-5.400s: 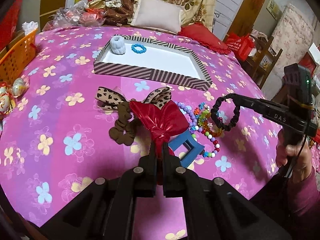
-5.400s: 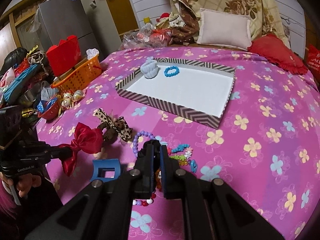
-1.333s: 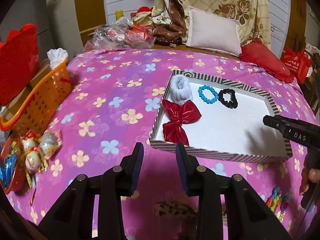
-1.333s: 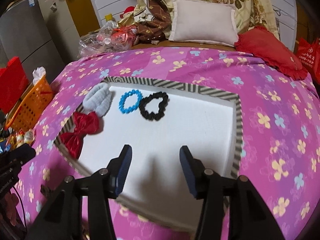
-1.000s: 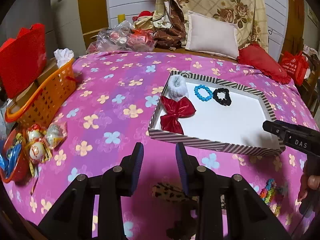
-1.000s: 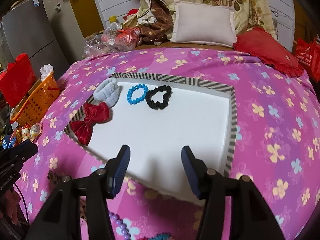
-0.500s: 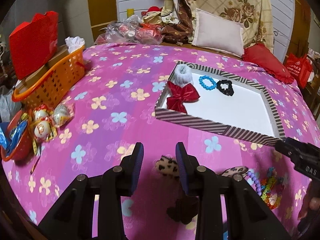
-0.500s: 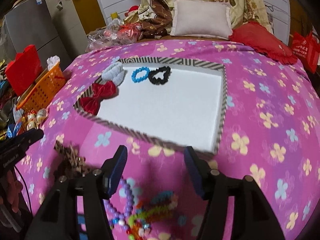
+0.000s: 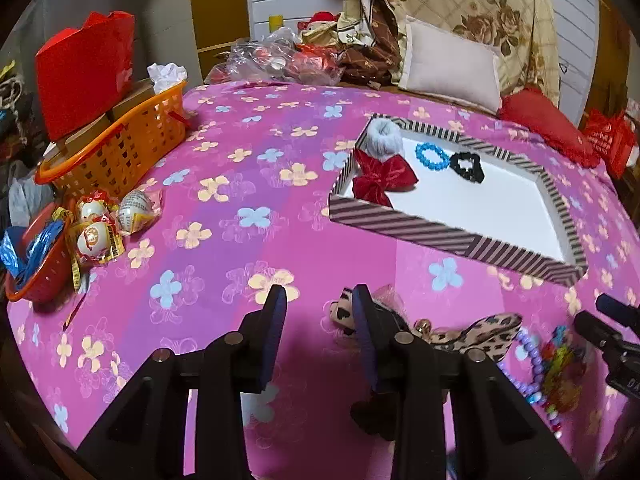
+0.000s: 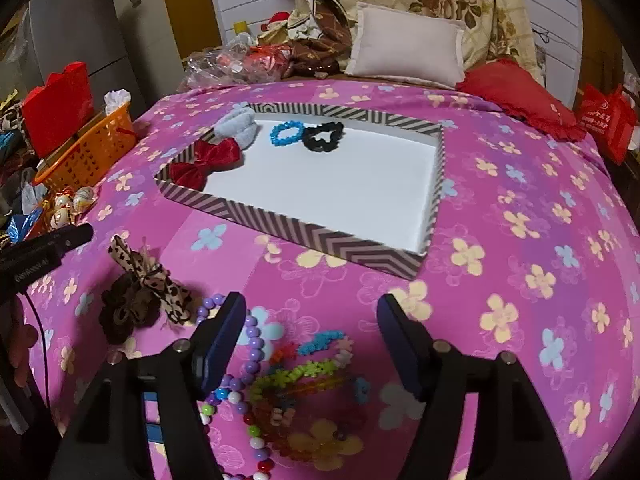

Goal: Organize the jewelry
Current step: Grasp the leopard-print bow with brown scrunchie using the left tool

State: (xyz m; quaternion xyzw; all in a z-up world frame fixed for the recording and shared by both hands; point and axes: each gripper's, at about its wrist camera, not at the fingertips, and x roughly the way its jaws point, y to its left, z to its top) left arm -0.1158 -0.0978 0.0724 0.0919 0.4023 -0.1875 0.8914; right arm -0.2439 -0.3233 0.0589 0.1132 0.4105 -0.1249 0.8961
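Observation:
The striped tray [image 9: 448, 236] [image 10: 304, 232] holds a grey scrunchie [image 10: 240, 126], a red bow [image 9: 384, 178] [image 10: 208, 160], a blue bead bracelet [image 10: 286, 134] and a black scrunchie [image 10: 324, 136]. A leopard-print bow [image 9: 472, 332] [image 10: 152, 276] lies on the pink cloth over a brown scrunchie [image 10: 124, 312]. My left gripper [image 9: 318, 300] hovers just left of the bow, jaws opening, nothing between them. My right gripper [image 10: 312, 312] hangs over the pile of bead bracelets [image 10: 288, 380] [image 9: 556, 368], jaws opening and empty.
An orange basket [image 9: 116, 148] with boxes and a red bag [image 9: 84, 68] stands at the left edge. Wrapped eggs [image 9: 108, 220] and a red bowl [image 9: 36, 264] lie beside it. Pillows [image 10: 404, 48] and plastic bags line the far side.
Both grippers have drawn back from the tray toward the near loose pile. The right gripper's jaws have widened. The leopard bow and bead bracelets have come into view beneath them.

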